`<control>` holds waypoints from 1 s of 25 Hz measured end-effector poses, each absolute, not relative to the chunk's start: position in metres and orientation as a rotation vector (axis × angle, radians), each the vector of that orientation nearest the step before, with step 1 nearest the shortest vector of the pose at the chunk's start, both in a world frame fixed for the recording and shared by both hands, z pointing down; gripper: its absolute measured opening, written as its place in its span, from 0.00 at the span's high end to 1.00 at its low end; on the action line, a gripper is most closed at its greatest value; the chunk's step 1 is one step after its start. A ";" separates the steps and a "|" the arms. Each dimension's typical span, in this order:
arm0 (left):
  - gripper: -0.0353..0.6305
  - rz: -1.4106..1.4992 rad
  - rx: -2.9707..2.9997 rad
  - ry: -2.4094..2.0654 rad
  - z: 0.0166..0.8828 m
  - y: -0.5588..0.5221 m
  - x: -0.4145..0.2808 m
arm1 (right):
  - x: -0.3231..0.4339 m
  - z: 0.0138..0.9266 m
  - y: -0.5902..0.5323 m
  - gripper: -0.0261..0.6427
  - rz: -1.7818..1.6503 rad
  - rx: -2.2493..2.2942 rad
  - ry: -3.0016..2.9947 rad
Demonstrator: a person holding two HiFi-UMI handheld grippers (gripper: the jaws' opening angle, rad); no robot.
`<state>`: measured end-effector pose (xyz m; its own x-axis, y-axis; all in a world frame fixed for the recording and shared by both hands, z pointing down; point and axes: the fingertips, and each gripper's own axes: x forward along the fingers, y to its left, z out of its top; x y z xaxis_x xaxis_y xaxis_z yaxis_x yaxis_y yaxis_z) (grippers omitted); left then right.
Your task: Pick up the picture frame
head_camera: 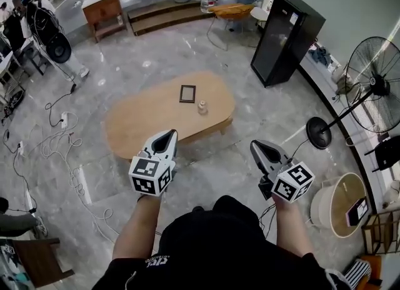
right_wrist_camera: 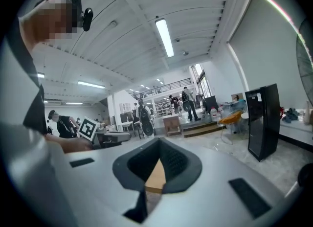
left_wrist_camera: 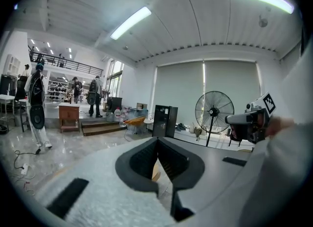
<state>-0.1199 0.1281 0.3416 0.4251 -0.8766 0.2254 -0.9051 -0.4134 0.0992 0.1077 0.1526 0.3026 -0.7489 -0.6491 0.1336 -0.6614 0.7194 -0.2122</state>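
The picture frame (head_camera: 187, 94) lies flat just above the centre of the head view, on the far part of the oval wooden table (head_camera: 134, 129), with a small jar (head_camera: 202, 107) just beside it. Our left gripper (head_camera: 167, 137) and right gripper (head_camera: 259, 147), at lower middle, are both clenched on nothing, well short of it. We judge we should close in, open one pair of jaws and take a frame edge away from the jar. Grey marble floor (head_camera: 250, 126) surrounds the table, with cables (head_camera: 56, 151) at the left and a standing fan (head_camera: 375, 85) at the right.
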 end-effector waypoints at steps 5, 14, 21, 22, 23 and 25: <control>0.93 0.231 2.439 -1.594 0.347 0.100 -0.129 | 0.091 0.310 0.115 0.95 0.412 1.016 -2.899; 0.93 0.285 2.363 -1.630 0.371 0.011 -0.127 | 0.085 0.338 0.010 0.95 0.476 0.919 -2.932; 0.93 0.371 2.325 -1.579 0.391 -0.093 -0.090 | 0.107 0.362 -0.101 0.95 0.572 0.858 -2.908; 0.93 0.376 2.315 -1.585 0.392 -0.108 -0.088 | 0.110 0.366 -0.118 0.95 0.587 0.846 -2.903; 0.93 0.377 2.301 -1.594 0.392 -0.123 -0.087 | 0.112 0.369 -0.133 0.95 0.599 0.835 -2.899; 0.93 0.381 2.279 -1.612 0.393 -0.146 -0.085 | 0.115 0.372 -0.160 0.95 0.611 0.808 -2.897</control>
